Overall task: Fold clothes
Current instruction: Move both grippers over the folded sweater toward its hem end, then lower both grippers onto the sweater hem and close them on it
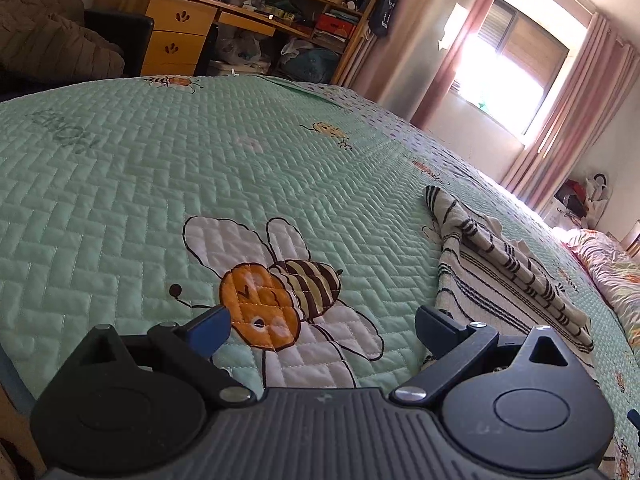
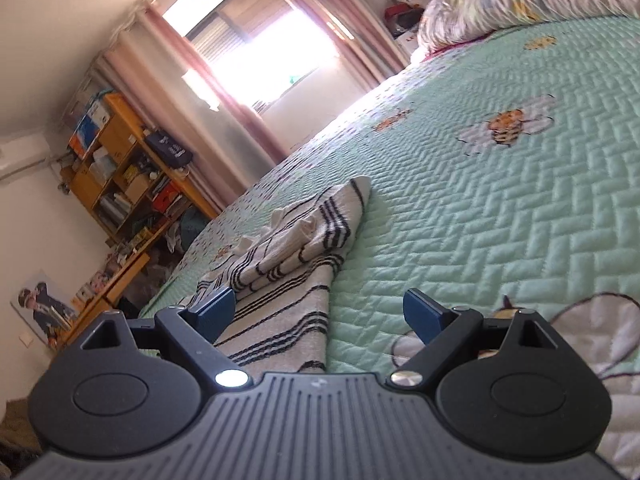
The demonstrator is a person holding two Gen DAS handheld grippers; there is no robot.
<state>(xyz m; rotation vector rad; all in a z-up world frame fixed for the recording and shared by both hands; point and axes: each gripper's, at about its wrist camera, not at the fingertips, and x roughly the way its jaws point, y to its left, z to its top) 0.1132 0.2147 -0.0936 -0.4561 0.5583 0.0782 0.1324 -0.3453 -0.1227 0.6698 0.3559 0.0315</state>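
Note:
A white garment with black stripes point(image 1: 500, 272) lies folded on the green quilted bedspread point(image 1: 160, 184), a narrower folded layer resting on its wider bottom layer. In the left wrist view it sits to the right of my left gripper point(image 1: 322, 330), which hangs open over an embroidered bee with nothing between its blue pads. In the right wrist view the striped garment point(image 2: 288, 264) stretches ahead and to the left. My right gripper point(image 2: 320, 314) is open above the garment's near right edge, its left fingertip point(image 2: 212, 312) over the cloth, holding nothing.
A wooden desk and bookshelf point(image 1: 256, 12) crowded with items stand beyond the bed's far side. A bright window with pink curtains point(image 1: 516, 64) is behind. A floral duvet point(image 2: 520, 0) is bunched at the bed's head. The bedspread point(image 2: 500, 208) spreads wide around the garment.

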